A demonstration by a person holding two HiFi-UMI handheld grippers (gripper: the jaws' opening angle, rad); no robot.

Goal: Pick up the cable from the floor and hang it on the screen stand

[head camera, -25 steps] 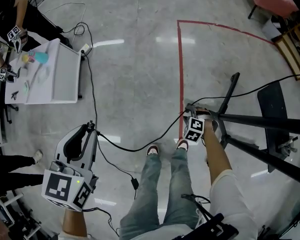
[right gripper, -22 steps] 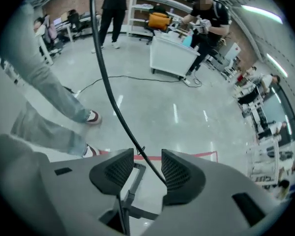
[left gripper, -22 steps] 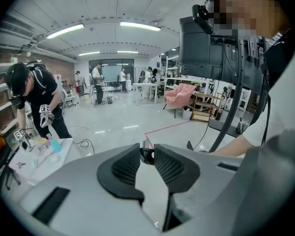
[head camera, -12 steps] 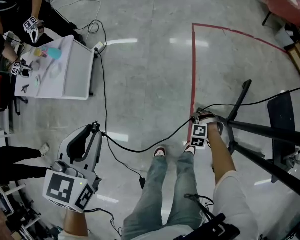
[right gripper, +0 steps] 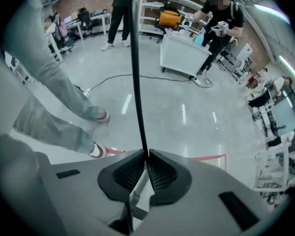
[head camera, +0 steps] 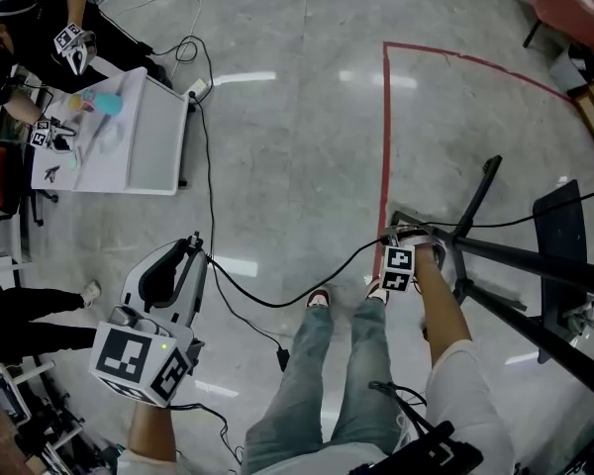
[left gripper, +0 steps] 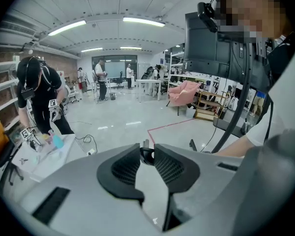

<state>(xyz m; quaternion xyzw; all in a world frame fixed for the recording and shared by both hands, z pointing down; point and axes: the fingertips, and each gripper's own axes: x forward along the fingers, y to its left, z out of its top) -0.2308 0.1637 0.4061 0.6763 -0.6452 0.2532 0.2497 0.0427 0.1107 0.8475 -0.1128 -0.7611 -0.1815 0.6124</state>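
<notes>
A black cable [head camera: 277, 303] sags over the floor between my two grippers. My left gripper [head camera: 193, 241], at the lower left, is shut on one part of it; the cable [left gripper: 146, 155] shows between its pads. My right gripper [head camera: 396, 232] points down beside the base of the black screen stand [head camera: 520, 257]. Its jaws have just been closing and now pinch the cable [right gripper: 136, 82], which runs up out of the right gripper [right gripper: 146, 163]. The dark screen [left gripper: 206, 41] stands high at the right in the left gripper view.
The person's feet [head camera: 319, 297] stand between the grippers. A red tape line [head camera: 385, 146] crosses the grey floor. A white table [head camera: 156, 142] with small items and another person working at it stands at the upper left. The stand's legs [head camera: 478, 198] spread at the right.
The right gripper's jaws have closed on the cable by the stand's base. Both hands have stayed about where they were; the head view has shifted a little.
</notes>
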